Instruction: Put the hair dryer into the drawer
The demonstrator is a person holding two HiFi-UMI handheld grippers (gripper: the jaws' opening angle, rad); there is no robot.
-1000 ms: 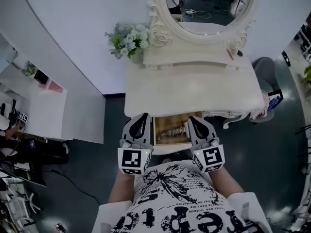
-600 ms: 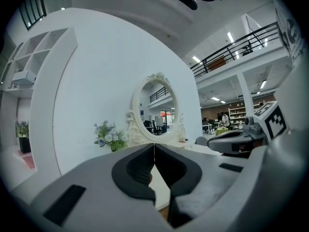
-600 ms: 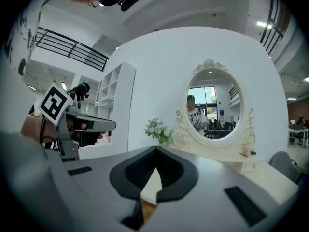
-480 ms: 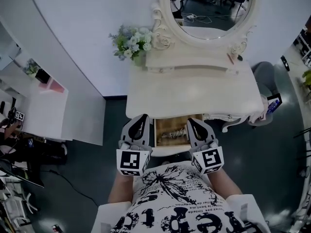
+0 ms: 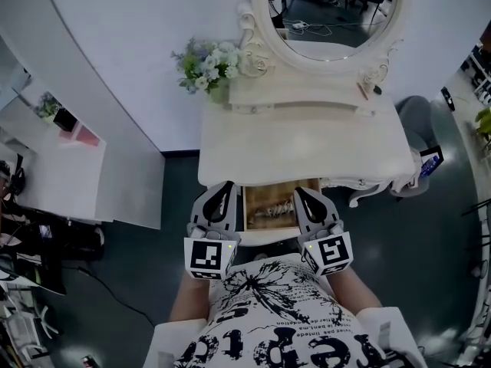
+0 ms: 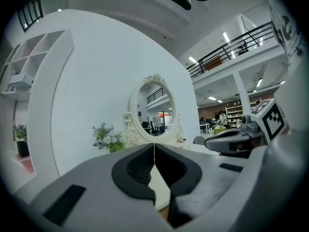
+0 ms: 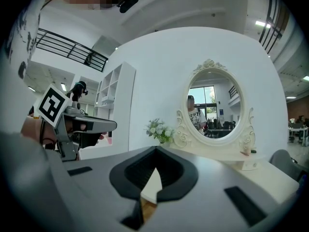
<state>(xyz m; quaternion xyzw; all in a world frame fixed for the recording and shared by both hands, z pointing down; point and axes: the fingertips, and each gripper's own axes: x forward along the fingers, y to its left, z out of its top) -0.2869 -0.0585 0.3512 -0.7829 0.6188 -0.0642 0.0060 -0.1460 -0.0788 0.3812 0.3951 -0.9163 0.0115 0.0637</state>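
Observation:
The white dressing table [image 5: 303, 144] has its front drawer [image 5: 270, 222] pulled open toward me. A pale, lumpy object [image 5: 270, 204] lies inside it; it is too small to tell whether it is the hair dryer. My left gripper [image 5: 227, 185] is at the drawer's left side and my right gripper [image 5: 300, 191] at its right side, both pointing at the table. In the left gripper view the left gripper [image 6: 154, 146] is shut with nothing between its jaws. The right gripper [image 7: 157, 149] also stands shut and empty in the right gripper view.
An oval mirror [image 5: 330, 10] and a bunch of flowers [image 5: 203, 61] stand at the back of the table. A grey chair [image 5: 418, 110] is at its right, a white shelf unit [image 5: 61, 167] at the left. Dark floor surrounds me.

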